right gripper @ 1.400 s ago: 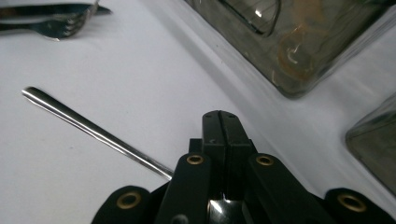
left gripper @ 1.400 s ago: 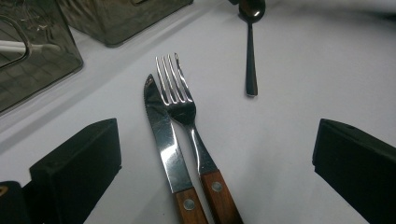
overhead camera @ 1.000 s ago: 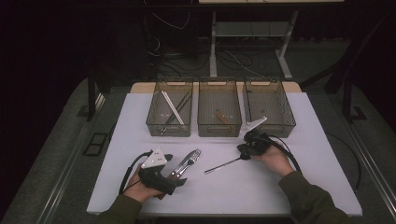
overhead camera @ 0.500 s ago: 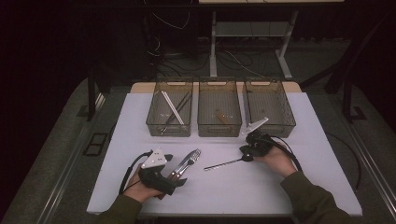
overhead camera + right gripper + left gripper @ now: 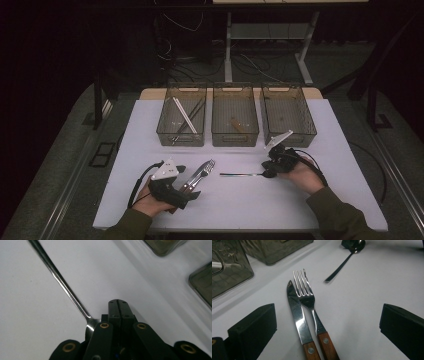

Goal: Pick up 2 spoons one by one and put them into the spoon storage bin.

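Glossy metal spoon point(image 5: 62, 285); fork point(image 5: 308, 296) and knife point(image 5: 298, 317) have wooden handles.

Three clear plastic bins point(image 5: 235, 131) are set side by side at the white table's point(image 5: 330, 200) far edge. Before them, a wooden-handled knife point(image 5: 298, 320) is laid just left of a wooden-handled fork point(image 5: 310, 302), and a slim steel spoon point(image 5: 240, 174) is placed to their right.

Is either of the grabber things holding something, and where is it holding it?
The left gripper is open around the knife and fork, holding nothing. The right gripper is shut beside the spoon; whether it pinches the bowel end cannot be told.
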